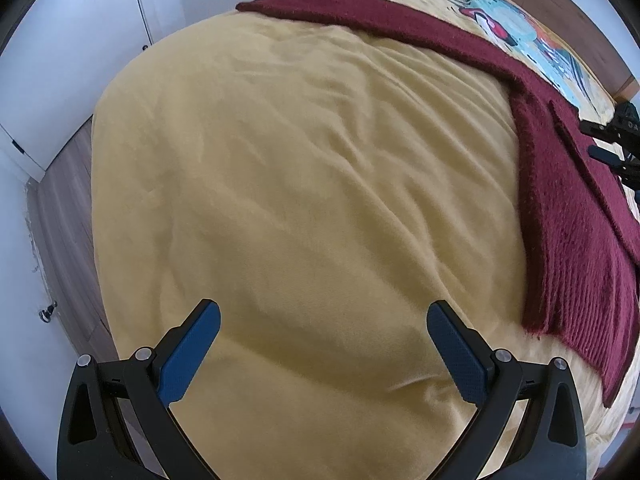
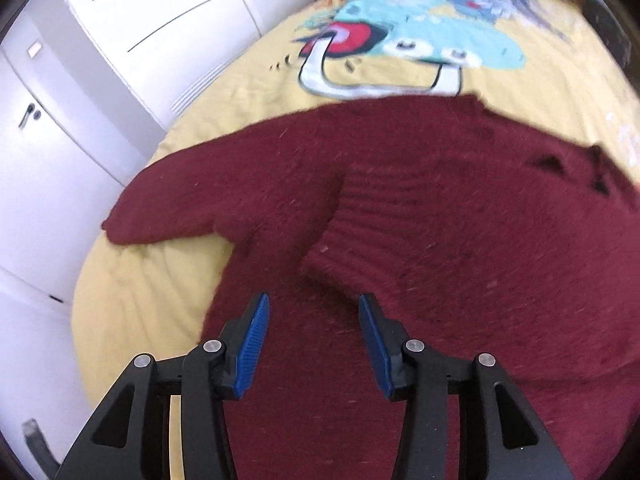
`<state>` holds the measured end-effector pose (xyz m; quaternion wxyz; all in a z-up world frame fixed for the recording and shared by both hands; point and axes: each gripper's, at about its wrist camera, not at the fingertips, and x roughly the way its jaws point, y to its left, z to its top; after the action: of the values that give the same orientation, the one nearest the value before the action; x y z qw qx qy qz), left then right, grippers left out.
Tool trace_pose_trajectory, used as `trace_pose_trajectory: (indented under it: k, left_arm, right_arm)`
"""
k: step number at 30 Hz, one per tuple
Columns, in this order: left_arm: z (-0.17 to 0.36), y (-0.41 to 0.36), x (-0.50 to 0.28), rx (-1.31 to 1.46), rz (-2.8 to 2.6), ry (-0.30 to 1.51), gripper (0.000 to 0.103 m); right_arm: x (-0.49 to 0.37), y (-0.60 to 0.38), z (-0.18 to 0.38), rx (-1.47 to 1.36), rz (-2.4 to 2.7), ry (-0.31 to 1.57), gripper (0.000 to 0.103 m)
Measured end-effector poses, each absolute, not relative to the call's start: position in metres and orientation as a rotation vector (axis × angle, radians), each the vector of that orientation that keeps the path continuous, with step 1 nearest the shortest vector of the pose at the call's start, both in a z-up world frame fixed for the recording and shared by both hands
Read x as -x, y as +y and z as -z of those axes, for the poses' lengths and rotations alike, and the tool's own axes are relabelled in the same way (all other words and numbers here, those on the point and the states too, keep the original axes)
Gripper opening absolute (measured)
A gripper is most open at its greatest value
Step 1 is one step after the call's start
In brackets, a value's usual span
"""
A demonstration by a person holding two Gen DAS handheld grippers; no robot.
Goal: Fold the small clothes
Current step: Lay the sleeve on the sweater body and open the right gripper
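On one bedspread (image 1: 280, 200) – one sweater (image 2: 440, 220), two claws.

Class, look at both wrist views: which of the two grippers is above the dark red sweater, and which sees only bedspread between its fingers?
The right gripper is above the dark red sweater. The left gripper has only yellow bedspread between its wide-open fingers.

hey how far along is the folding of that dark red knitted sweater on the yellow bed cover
Early stage. Done: one part of the dark red knitted sweater already looks turned over its body, with a ribbed edge lying across it. In hand: nothing; the right gripper hovers open over the knit, and the left gripper is open above bare yellow bed cover. Left: the long sleeve lies stretched out, and the body is not yet folded compact.
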<state>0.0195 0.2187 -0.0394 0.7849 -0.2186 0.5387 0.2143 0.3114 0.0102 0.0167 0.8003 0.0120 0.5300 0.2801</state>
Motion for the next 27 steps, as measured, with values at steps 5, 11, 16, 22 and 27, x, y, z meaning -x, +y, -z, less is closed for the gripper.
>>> trace_pose_trajectory:
  k: [5,11,16,22,27]
  left_arm:
    - [0.034,0.221,-0.021,0.479,-0.467,1.118,0.102]
    - [0.035,0.224,-0.025,0.476,-0.473,1.127,0.102]
    - [0.035,0.216,-0.028,0.434,-0.46,1.137,0.102]
    - [0.027,0.208,-0.033,0.399,-0.448,1.12,0.102]
    - [0.027,0.199,-0.042,0.371,-0.433,1.126,0.102]
  right_arm:
    - [-0.328,-0.021,-0.019,0.047,-0.455,1.085,0.049]
    - [-0.336,-0.047,0.013,0.093,-0.344,1.127,0.049]
    - [-0.316,-0.042,0.029,0.1,-0.368,1.132,0.05]
    - [-0.301,-0.041,0.01,0.095,-0.438,1.105,0.049]
    - [-0.308,-0.087,-0.01,0.094,-0.343,1.051,0.049]
